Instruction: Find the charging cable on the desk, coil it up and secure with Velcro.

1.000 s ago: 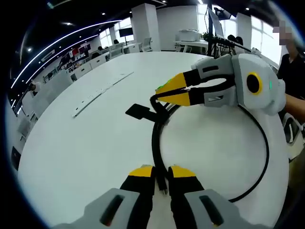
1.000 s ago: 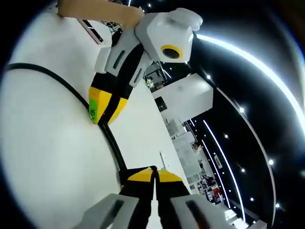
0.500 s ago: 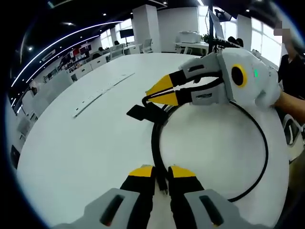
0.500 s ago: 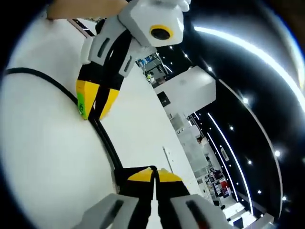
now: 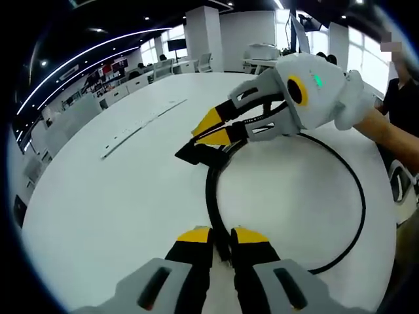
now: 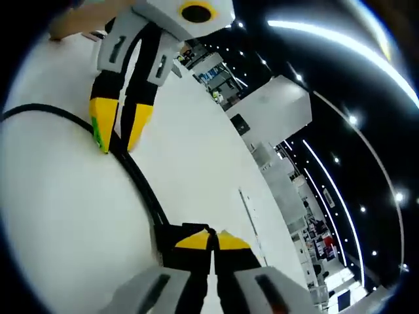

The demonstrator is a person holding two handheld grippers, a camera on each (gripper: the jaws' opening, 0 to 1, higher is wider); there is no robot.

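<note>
A black charging cable [image 5: 359, 196] lies in one wide loop on the white table [image 5: 118, 196]. My left gripper [image 5: 224, 237] is shut on the cable where the loop's ends run side by side. My right gripper [image 5: 208, 131] reaches in from the right at the loop's far end, jaws together on the flat black Velcro strap [image 5: 192, 154]. In the right gripper view its own jaws [image 6: 211, 237] meet over the strap [image 6: 171, 233]. The cable [image 6: 139, 178] runs from there up to my left gripper [image 6: 118, 139], whose yellow fingertips straddle it.
A long white strip [image 5: 141, 124] lies on the table to the far left. A person's forearm [image 5: 393, 134] holds the right gripper at the right edge. Desks, chairs and a monitor stand beyond the round table's far rim.
My right gripper has swung left and slightly farther away, carrying the strap end with it. The loop's far end followed. My left gripper stayed put on the cable.
</note>
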